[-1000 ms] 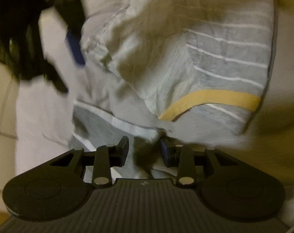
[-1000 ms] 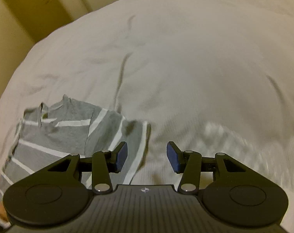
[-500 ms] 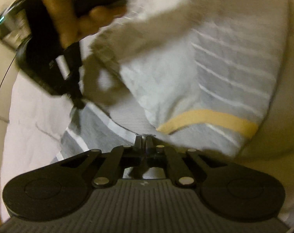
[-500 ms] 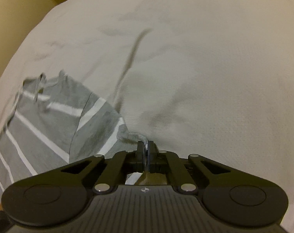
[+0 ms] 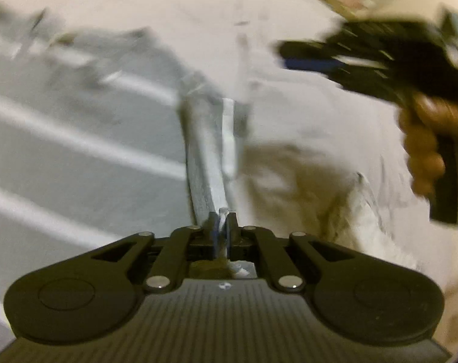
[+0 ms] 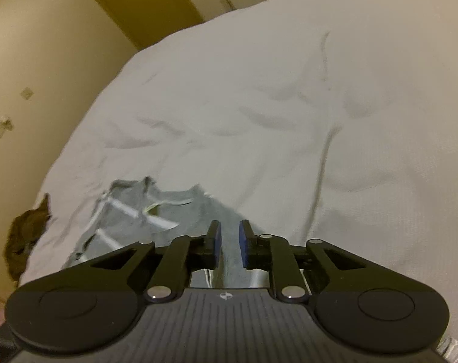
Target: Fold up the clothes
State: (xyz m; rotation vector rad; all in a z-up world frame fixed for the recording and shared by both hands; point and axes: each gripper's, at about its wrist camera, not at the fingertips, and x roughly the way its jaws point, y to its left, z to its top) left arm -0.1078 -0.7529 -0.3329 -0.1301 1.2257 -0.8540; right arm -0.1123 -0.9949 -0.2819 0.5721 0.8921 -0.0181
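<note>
Fingers of the left gripper are pressed together on a narrow fold of the grey striped shirt, pinching it right at the tips; a bit of pale cloth shows below the pads. From that pinch a taut ridge of fabric runs up and away, and the rest of the garment spreads to the left of it: grey cloth crossed by thin white stripes, blurred in the left wrist view. It lies on the white bedspread, which fills the right half of that view.

On the right gripper, the fingers stand slightly apart, blue pads facing each other with a gap between. Grey cloth shows in that gap, but the pads do not grip it. In the right wrist view the shirt sits rumpled near the left edge of the bed, its white stripes bent by creases. A dark crumpled item lies beyond the bed's edge at far left; what it is cannot be told.

In the left wrist view, the person's hand wraps the handle of the other gripper at upper right, above the bedspread.
</note>
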